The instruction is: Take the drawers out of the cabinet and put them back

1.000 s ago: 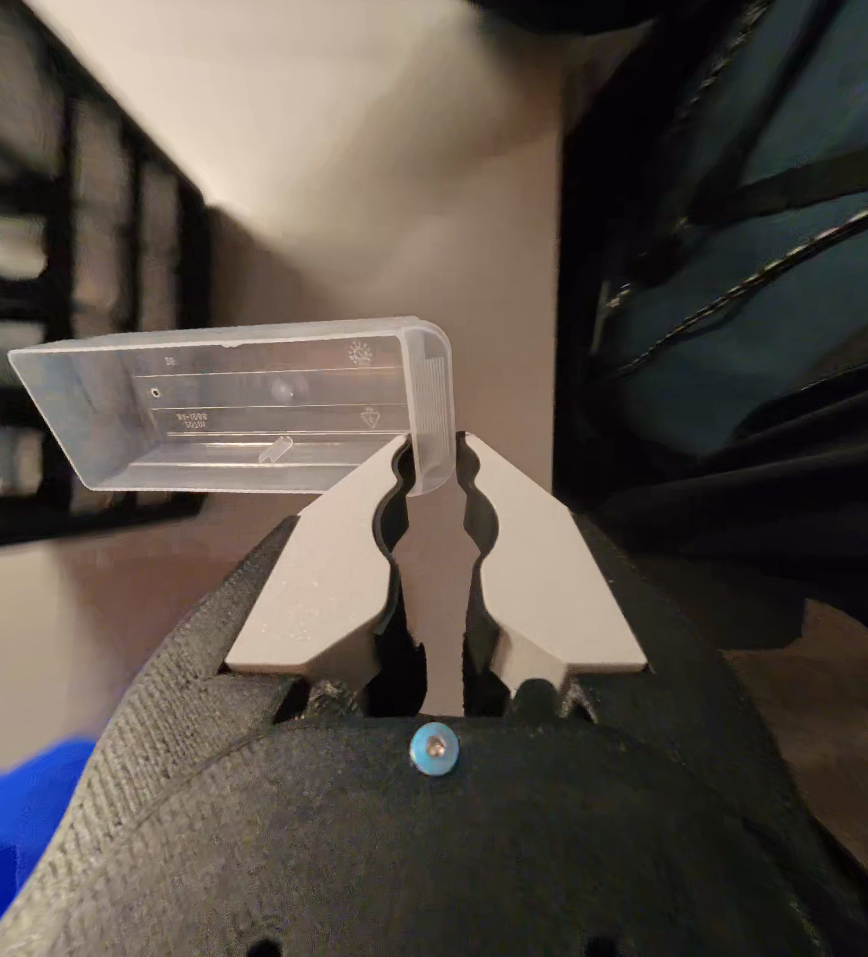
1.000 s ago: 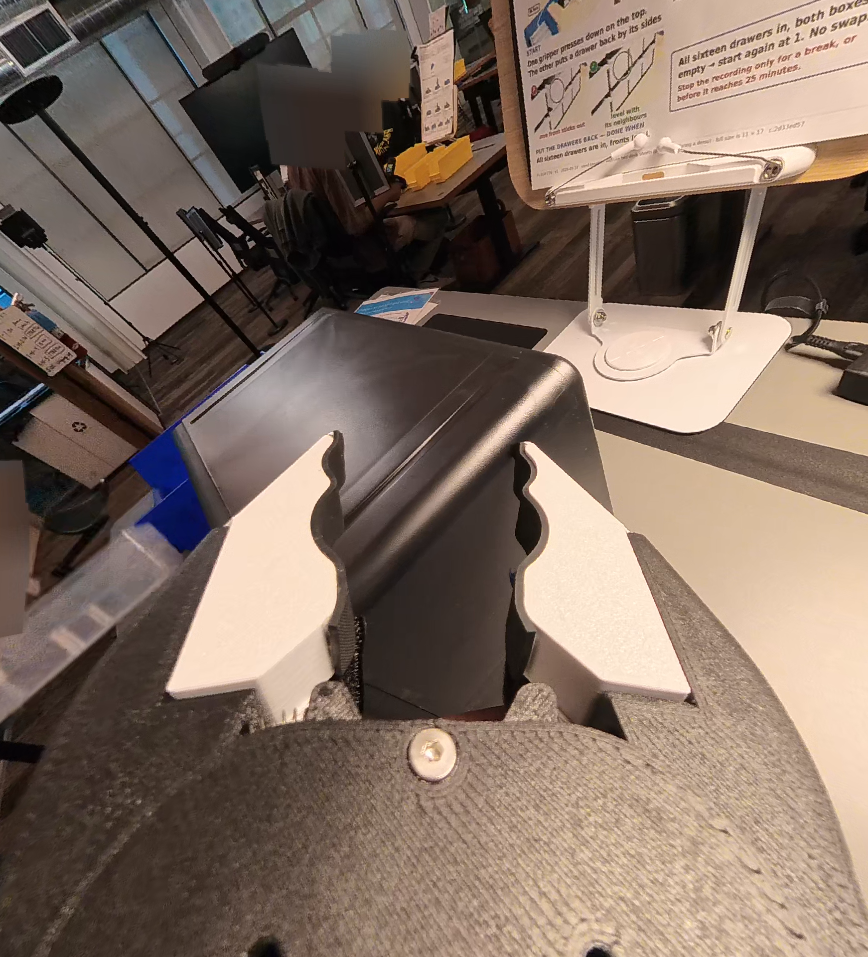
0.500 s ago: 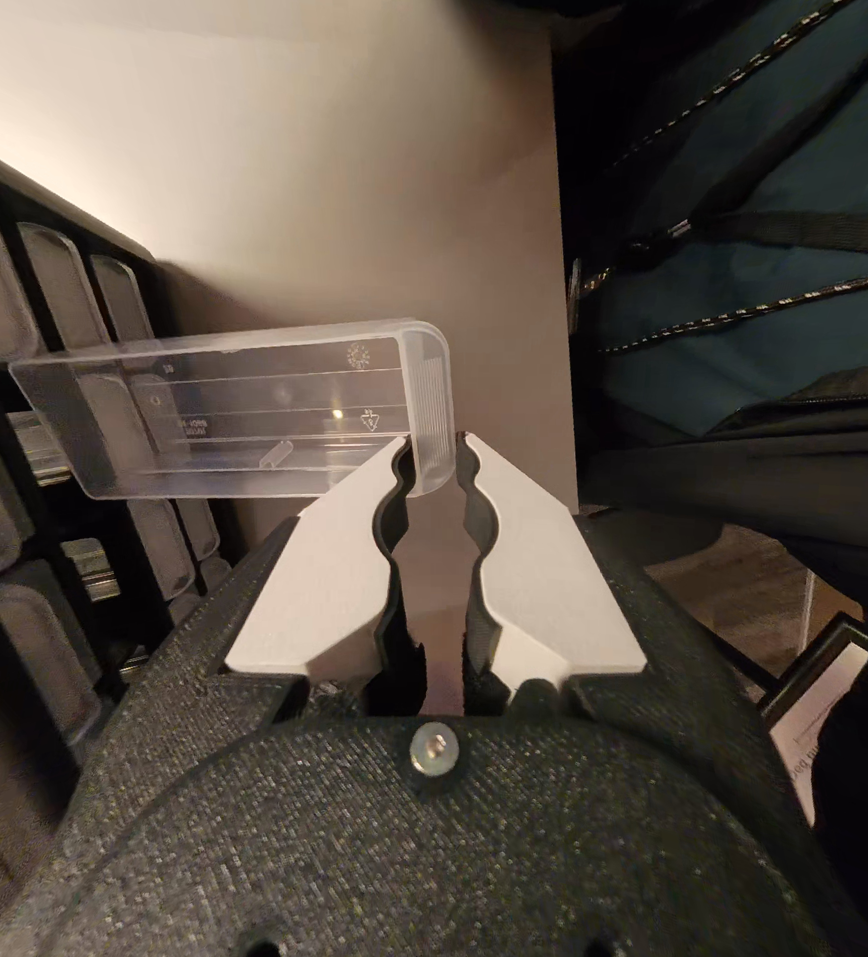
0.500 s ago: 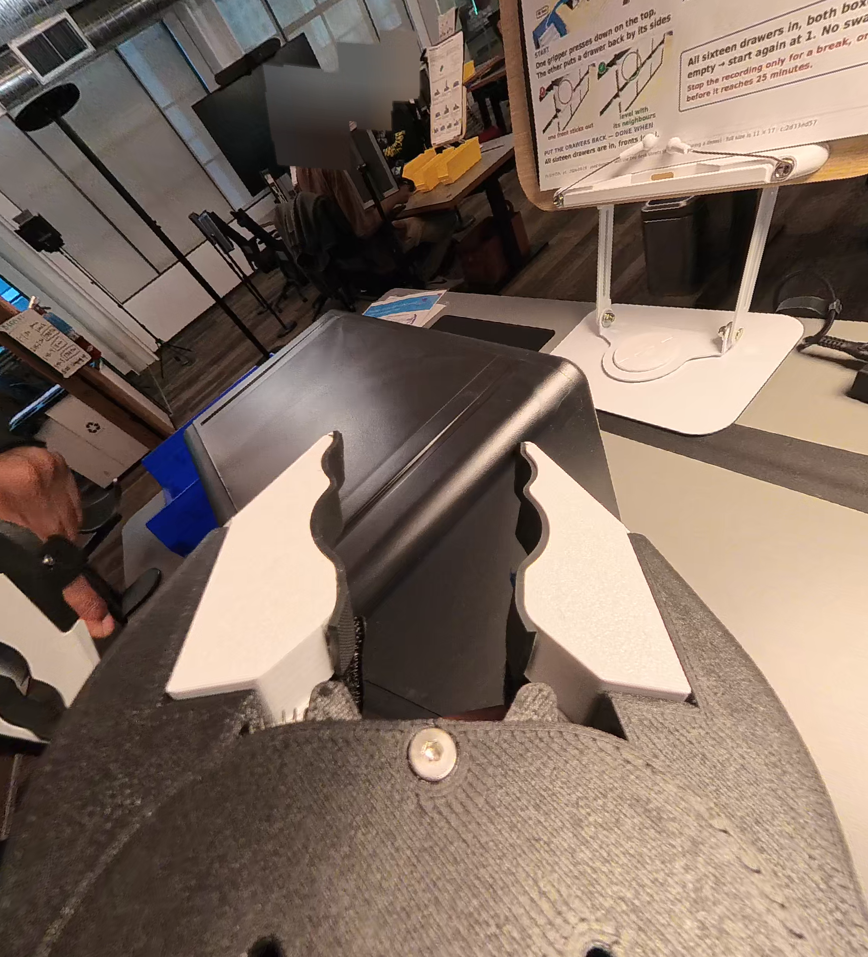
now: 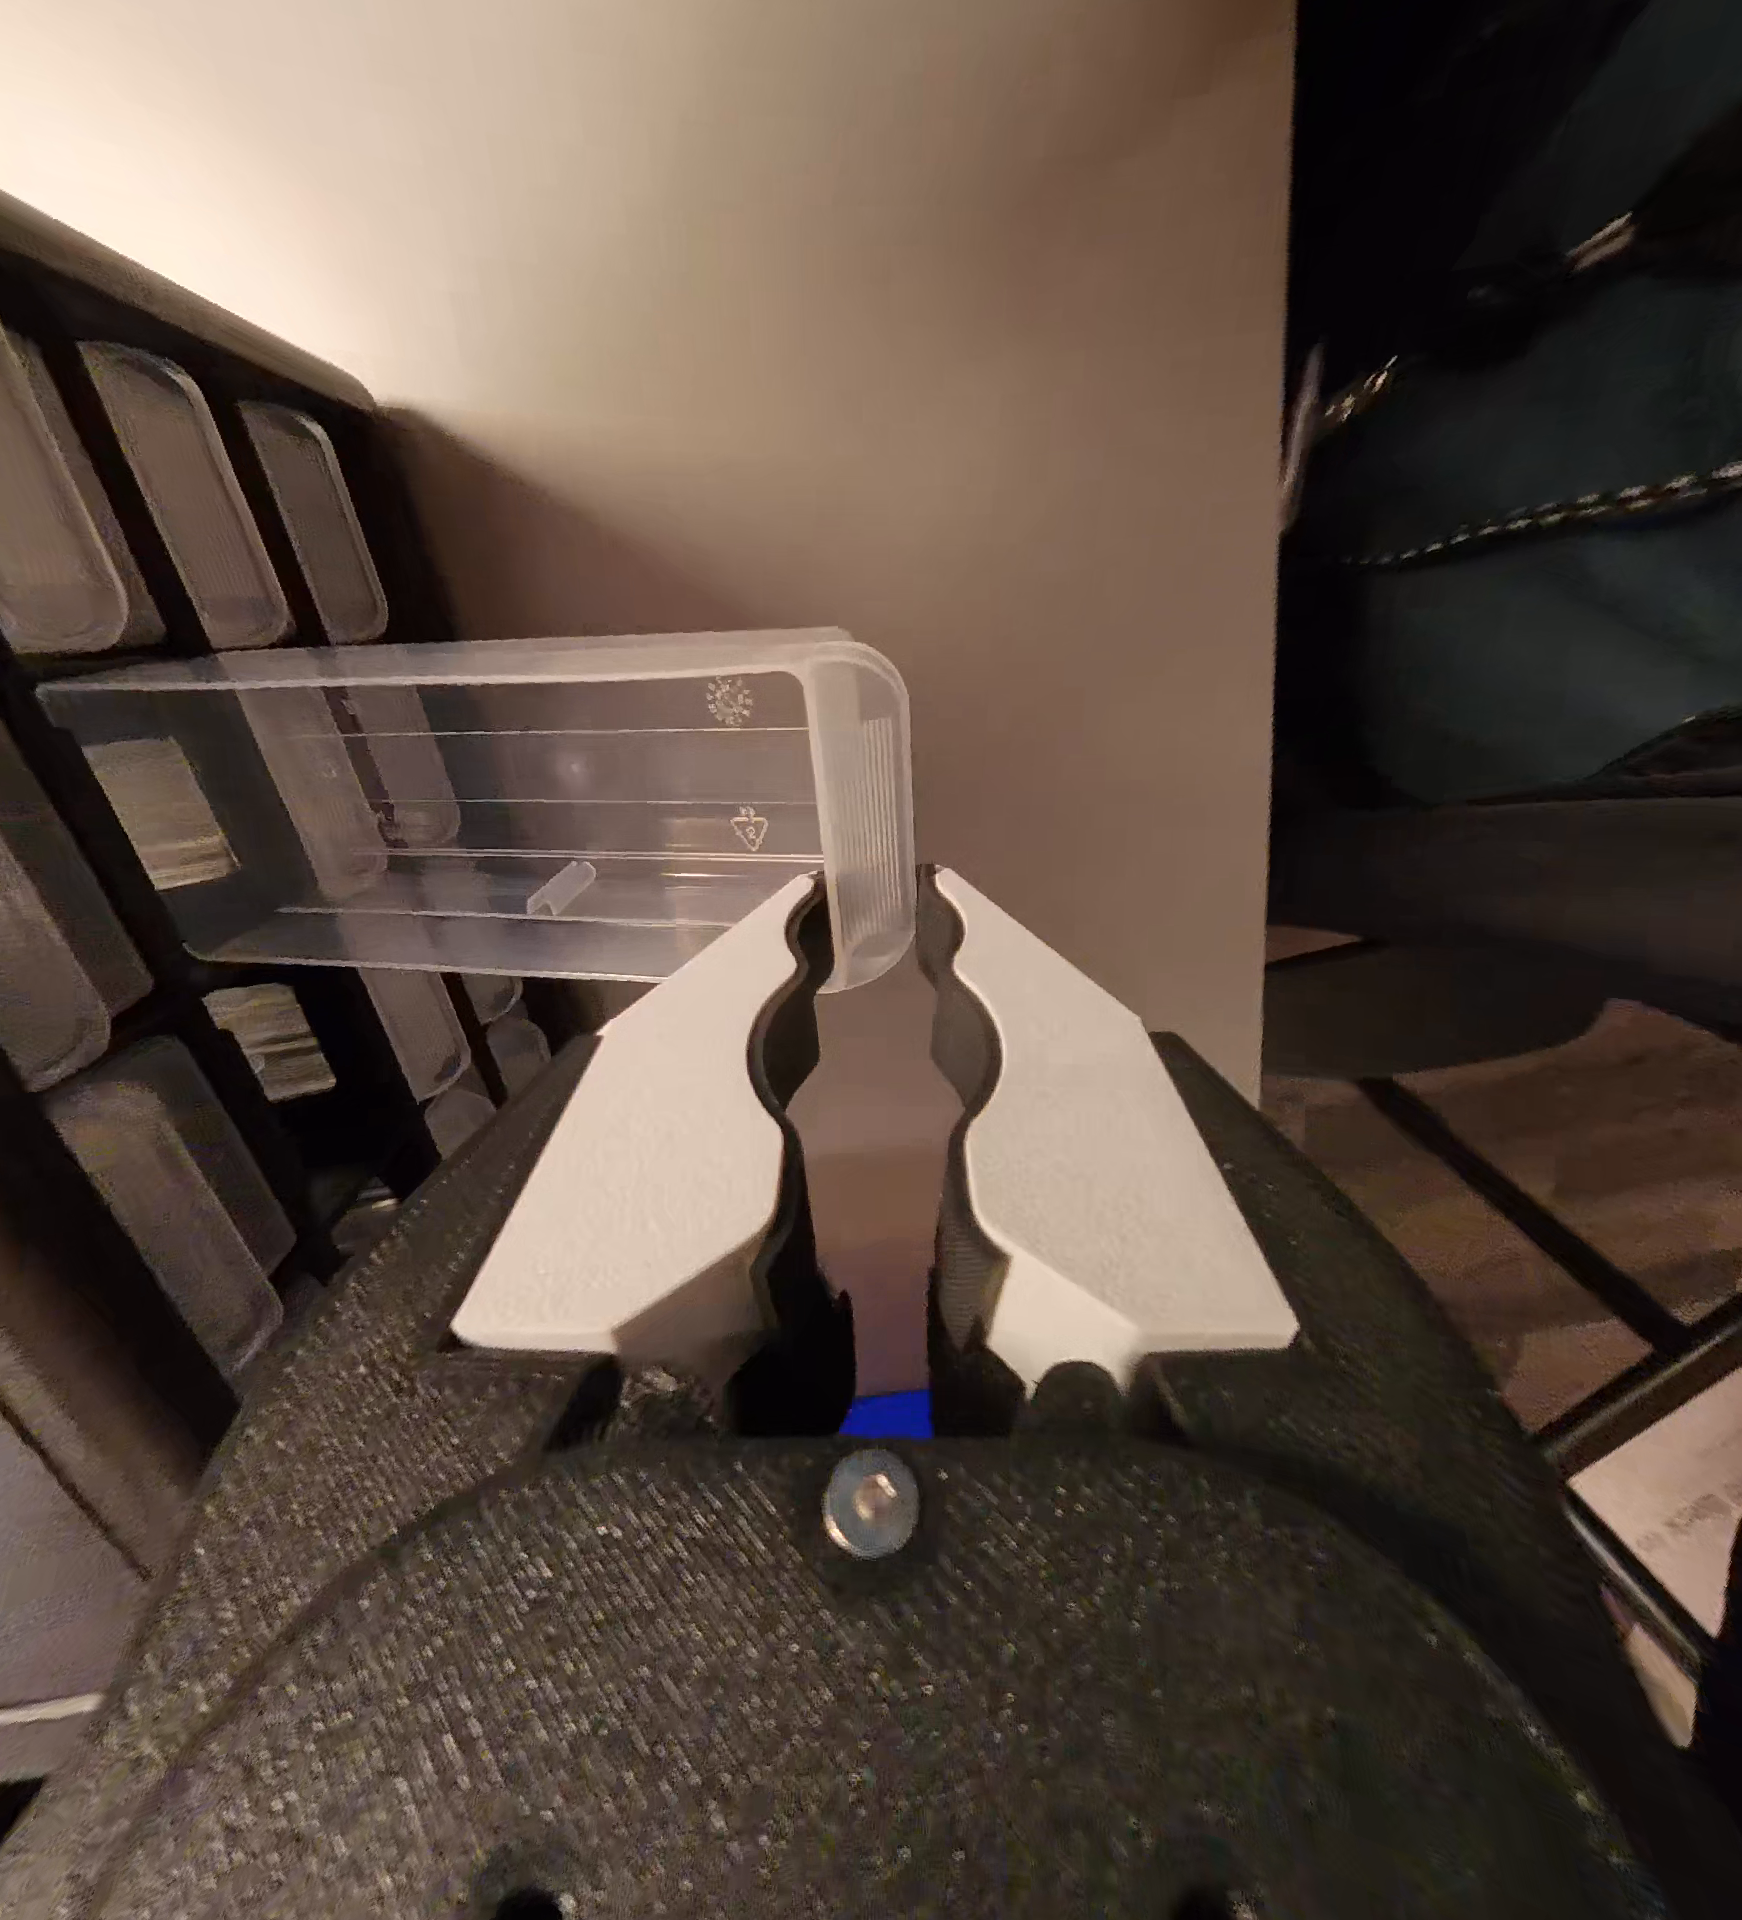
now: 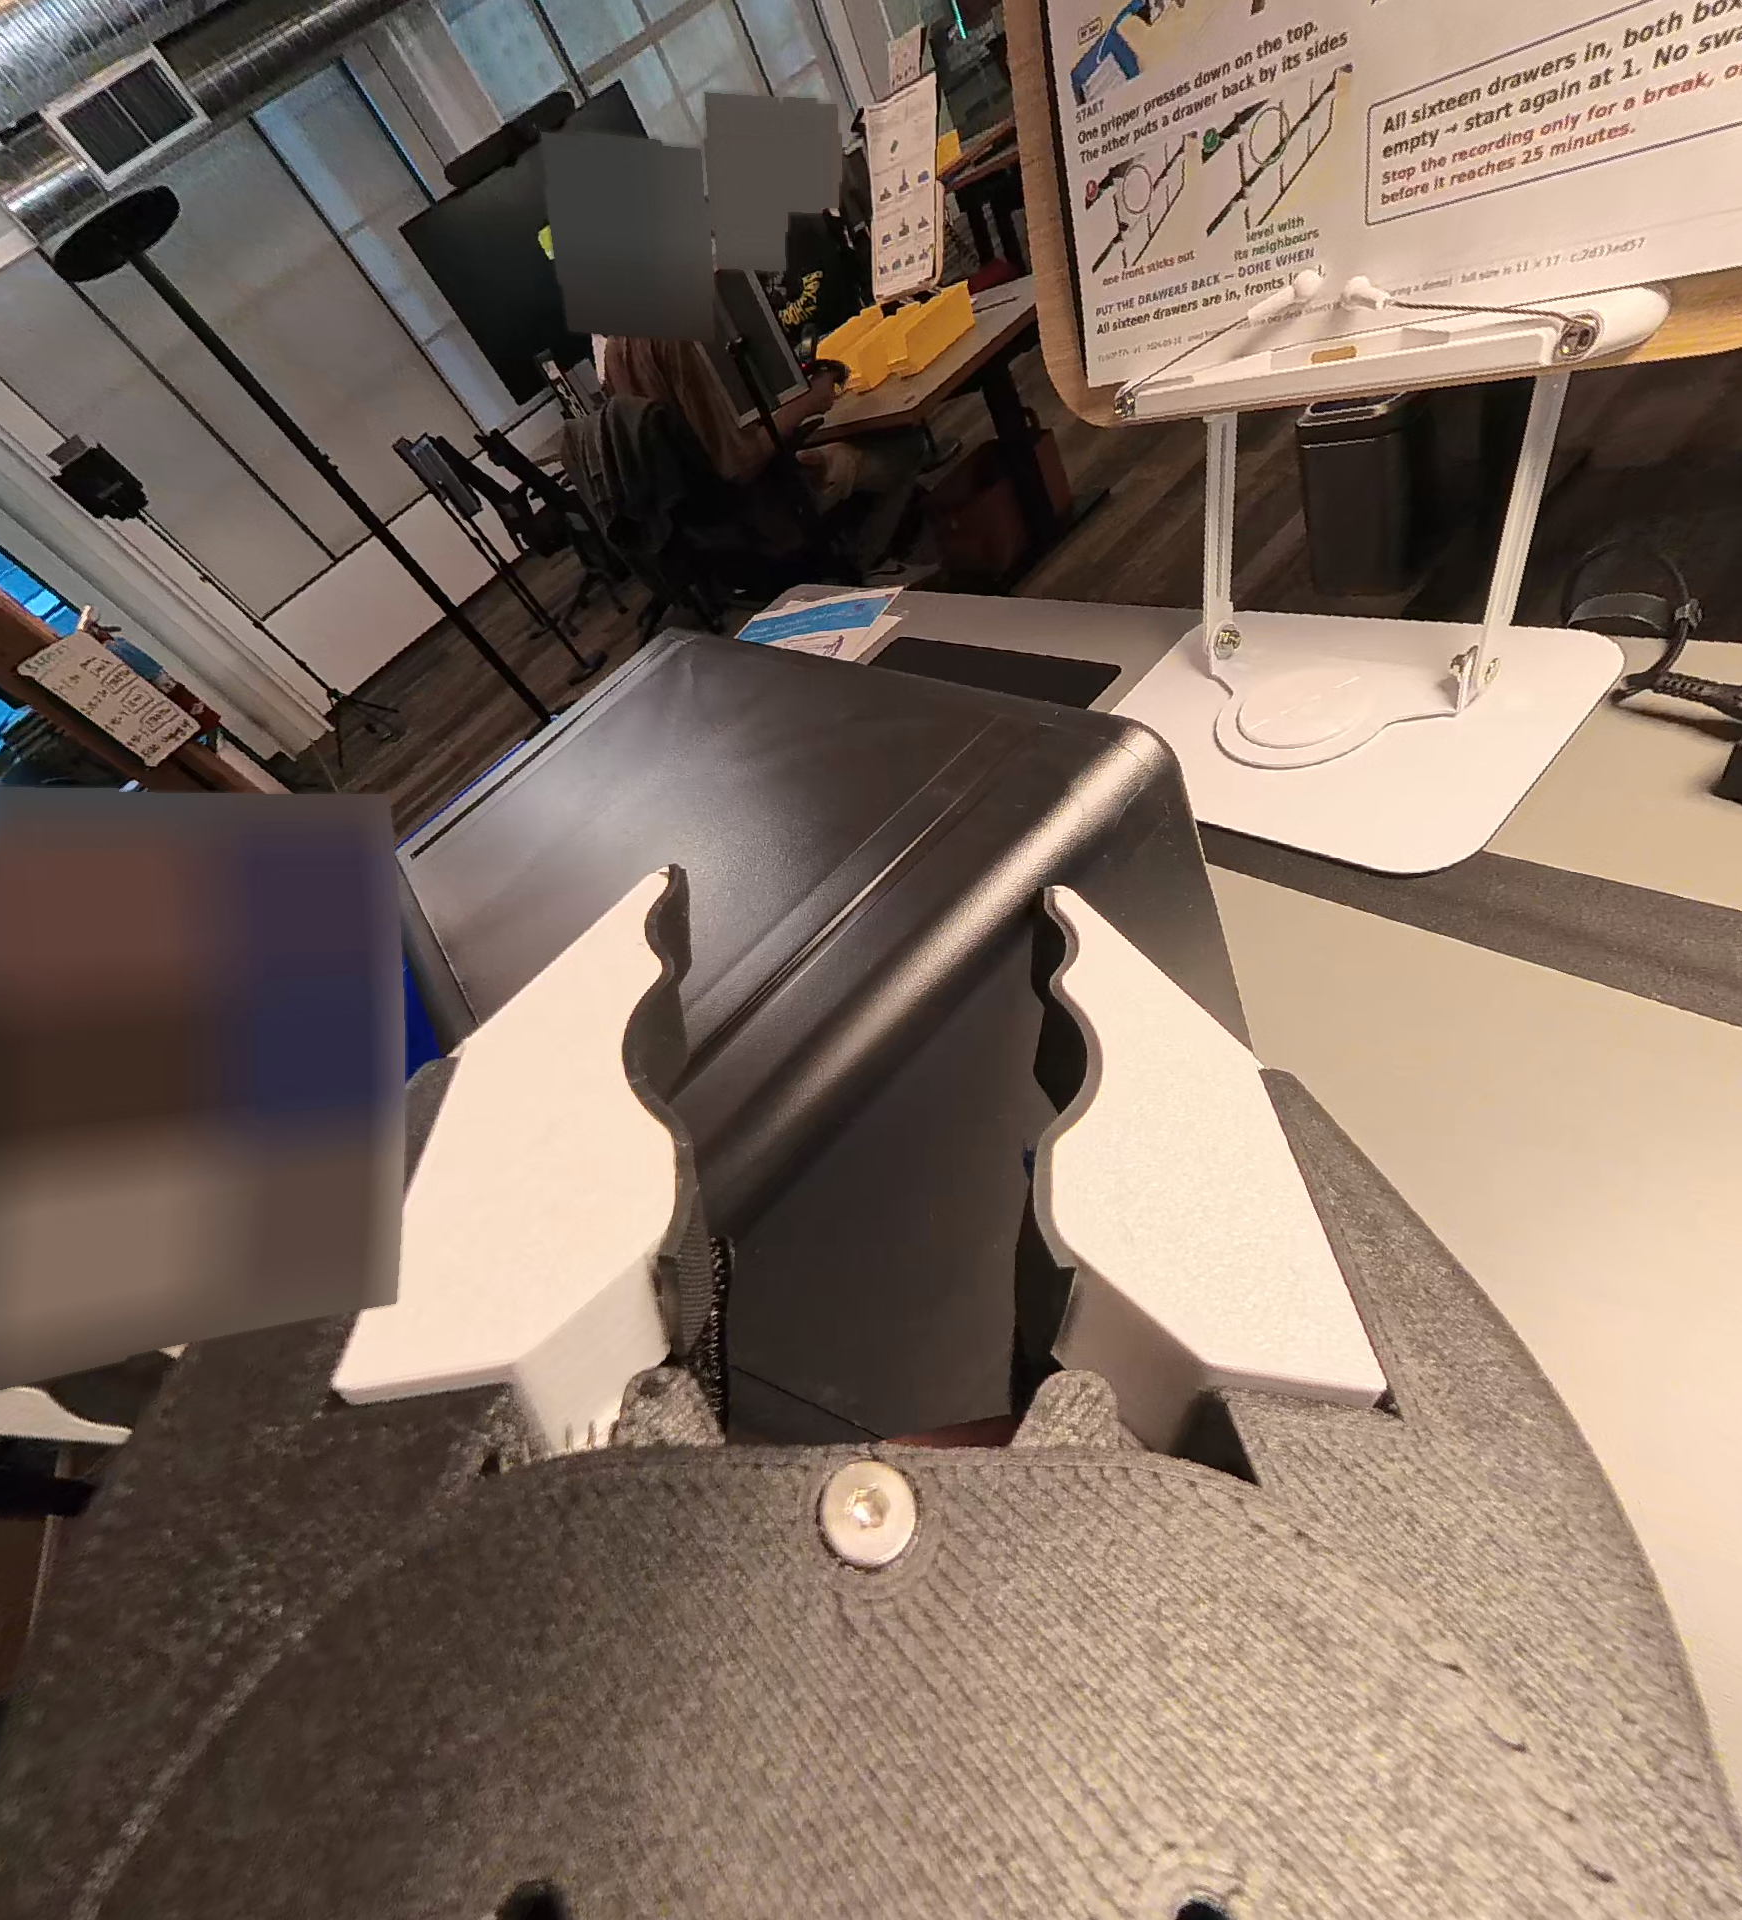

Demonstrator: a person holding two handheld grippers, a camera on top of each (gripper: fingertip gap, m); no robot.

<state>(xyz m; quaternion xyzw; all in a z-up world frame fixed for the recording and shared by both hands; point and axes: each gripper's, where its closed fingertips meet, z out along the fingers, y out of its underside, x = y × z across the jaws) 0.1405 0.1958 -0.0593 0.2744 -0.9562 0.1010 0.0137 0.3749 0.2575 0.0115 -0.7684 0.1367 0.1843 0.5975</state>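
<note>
The left gripper [image 5: 872, 914] is pinching a clear drawer [image 5: 493, 800] by its ribbed front, clear of the black cabinet [image 5: 171, 644]. The right gripper [image 6: 862, 904], jaws spread, is resting over the cabinet top. Beyond, several slots are standing unfilled; reinsertion appears unfinished.

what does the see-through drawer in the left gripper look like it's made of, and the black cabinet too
The see-through rectangular drawer, pinched by its ribbed front lip in the left gripper, looks like clear moulded plastic: the cabinet fronts show through it and it carries moulded marks. The black cabinet looks like matte, finely textured plastic or coated metal, with soft sheen along its rounded edge; the pictures leave open which.
</note>
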